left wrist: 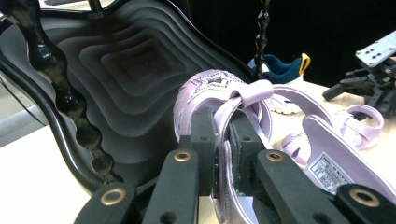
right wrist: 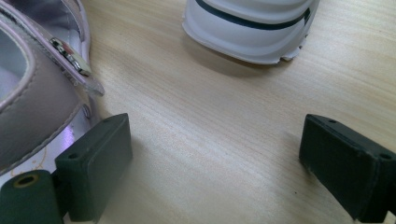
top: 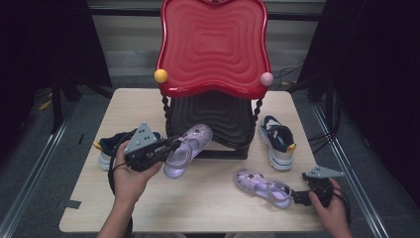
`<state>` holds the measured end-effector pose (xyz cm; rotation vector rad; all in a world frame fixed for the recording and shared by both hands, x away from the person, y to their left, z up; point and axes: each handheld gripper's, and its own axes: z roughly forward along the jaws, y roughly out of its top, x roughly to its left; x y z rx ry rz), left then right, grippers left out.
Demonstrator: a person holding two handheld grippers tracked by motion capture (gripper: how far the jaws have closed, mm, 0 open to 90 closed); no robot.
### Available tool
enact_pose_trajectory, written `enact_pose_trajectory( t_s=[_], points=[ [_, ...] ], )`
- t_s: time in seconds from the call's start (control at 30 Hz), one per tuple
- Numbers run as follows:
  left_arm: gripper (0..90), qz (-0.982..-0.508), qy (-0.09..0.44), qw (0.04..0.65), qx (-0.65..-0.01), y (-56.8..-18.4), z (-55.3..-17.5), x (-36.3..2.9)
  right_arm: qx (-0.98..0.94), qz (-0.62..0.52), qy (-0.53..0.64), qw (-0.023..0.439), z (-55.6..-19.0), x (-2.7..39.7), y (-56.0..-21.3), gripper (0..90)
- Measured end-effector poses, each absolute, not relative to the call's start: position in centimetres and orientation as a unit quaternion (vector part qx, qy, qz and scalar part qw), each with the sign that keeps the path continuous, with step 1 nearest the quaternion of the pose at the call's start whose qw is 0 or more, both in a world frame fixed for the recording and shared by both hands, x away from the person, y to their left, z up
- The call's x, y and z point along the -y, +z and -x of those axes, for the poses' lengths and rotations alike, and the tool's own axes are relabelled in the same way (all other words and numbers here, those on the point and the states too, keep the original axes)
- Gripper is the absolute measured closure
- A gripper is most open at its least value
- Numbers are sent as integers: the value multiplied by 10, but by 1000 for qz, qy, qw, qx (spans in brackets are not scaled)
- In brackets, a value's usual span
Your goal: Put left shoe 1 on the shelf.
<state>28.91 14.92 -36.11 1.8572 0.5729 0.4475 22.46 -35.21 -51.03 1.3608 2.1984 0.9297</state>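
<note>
— Lilac sandal (top: 187, 148): where do we hold it?
— Our left gripper (top: 168, 147) has its jaws clamped on the strap, sandal lifted before the black lower shelf (top: 213, 116).
— Right gripper (top: 297, 197)?
— Jaws wide, resting near the tabletop's (top: 218, 198) right front corner, beside the second sandal (top: 262, 187).

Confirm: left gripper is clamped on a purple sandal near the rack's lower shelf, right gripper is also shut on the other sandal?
Not quite. The left gripper is clamped on the purple sandal, but the right gripper is open beside the other sandal, with bare table between its jaws, per the right gripper view.
</note>
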Motion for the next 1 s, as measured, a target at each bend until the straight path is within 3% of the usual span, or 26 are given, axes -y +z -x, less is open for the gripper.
enact_pose_trajectory(
  t_s=[1.0],
  points=[
    [824,-744,265,546,-280,-361,-310,-117,-785,-485,332,195,-225,352,-510,86]
  ],
)
